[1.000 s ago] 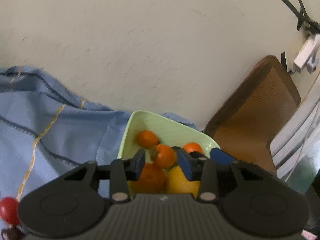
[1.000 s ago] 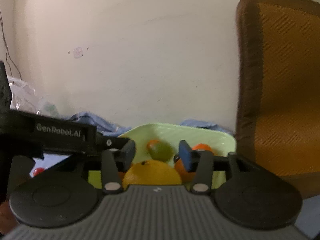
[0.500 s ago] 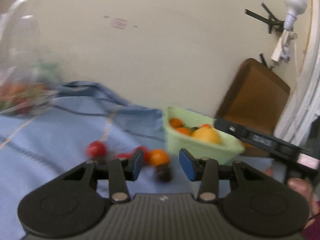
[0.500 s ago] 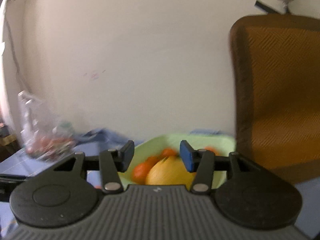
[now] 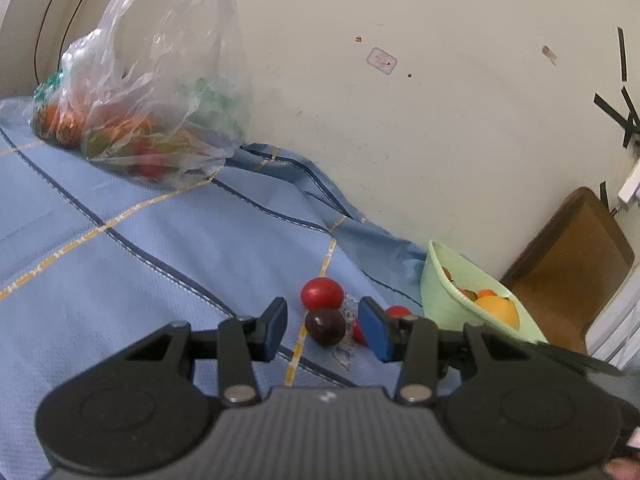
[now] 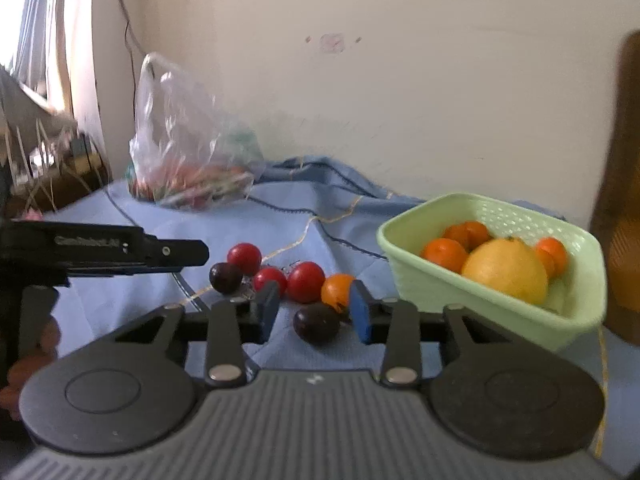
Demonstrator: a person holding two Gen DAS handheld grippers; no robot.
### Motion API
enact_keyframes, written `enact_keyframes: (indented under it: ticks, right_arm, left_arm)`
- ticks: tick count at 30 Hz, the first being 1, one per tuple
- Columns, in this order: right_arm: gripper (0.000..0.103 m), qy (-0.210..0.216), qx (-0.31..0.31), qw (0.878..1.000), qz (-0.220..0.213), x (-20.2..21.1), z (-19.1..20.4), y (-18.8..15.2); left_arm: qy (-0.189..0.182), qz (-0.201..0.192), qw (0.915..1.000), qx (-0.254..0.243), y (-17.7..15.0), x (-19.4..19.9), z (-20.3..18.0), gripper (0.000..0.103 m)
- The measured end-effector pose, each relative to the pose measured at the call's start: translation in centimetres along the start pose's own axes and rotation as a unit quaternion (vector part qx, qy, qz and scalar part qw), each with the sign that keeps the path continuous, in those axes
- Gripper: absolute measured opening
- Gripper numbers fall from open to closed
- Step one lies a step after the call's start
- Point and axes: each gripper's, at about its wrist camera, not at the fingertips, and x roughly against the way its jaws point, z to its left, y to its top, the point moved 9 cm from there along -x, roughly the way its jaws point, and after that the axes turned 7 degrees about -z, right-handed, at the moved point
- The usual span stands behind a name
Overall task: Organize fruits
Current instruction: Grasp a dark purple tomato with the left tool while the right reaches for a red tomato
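- Cream wall (image 5: pixel 440 120), scuffed, behind the blue checked tablecloth (image 5: pixel 140 248).
- Brown chair (image 5: pixel 568 256) right of the cloth.
- Bright window (image 6: pixel 40 40) to its left.

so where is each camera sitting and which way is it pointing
Left wrist: rides on the left claw, low over the blue cloth, facing a dark plum, a red tomato and the plastic bag; its own open fingers show.
Right wrist: rides on the right claw, facing another dark plum with the green basket to its right; the left claw's body shows.
Both share the basket, the bag and the wall.
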Motion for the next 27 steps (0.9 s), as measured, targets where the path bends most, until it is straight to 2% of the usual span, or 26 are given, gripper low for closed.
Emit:
enact_keyframes:
  ticks: [3,8,15,19,22,25,27]
  right_arm:
    - [0.039,-0.003,0.059,0.998,0.019,-1.8,0.9,0.2]
    - [0.040,0.012,0.159,0.986,0.056,-3.7,1.5,-0.1]
    - [0.041,0.022,0.177,0.981,0.071,-4.6,1.3,0.3]
    - [0.041,0.017,0.174,0.982,0.073,-3.8,1.0,-0.1]
    - [0.045,0.004,0.148,0.986,0.073,-3.4,0.0,-0.4]
    - [0.051,0.009,0.079,0.994,0.082,-3.5,-1.2,-0.5]
    - [0.050,0.019,0.039,0.995,0.092,-3.9,-1.4,-0.5]
  left_arm:
    - [-0.006,0.009,0.9997,0.023,0.0,-0.2,0.5,0.040]
    - [-0.004,0.022,0.9985,0.050,-0.1,-0.5,1.7,0.040]
    - [0.006,0.023,0.9966,0.079,0.1,-0.4,3.1,0.040]
    - [0.003,0.029,0.9955,0.090,0.0,-0.6,3.5,0.039]
    - [-0.006,0.031,0.9970,0.070,-0.1,-0.8,2.7,0.039]
    - [-0.012,0.040,0.9987,0.030,-0.5,-1.6,1.0,0.039]
    - [-0.007,0.053,0.9986,0.002,-0.8,-2.5,0.0,0.039]
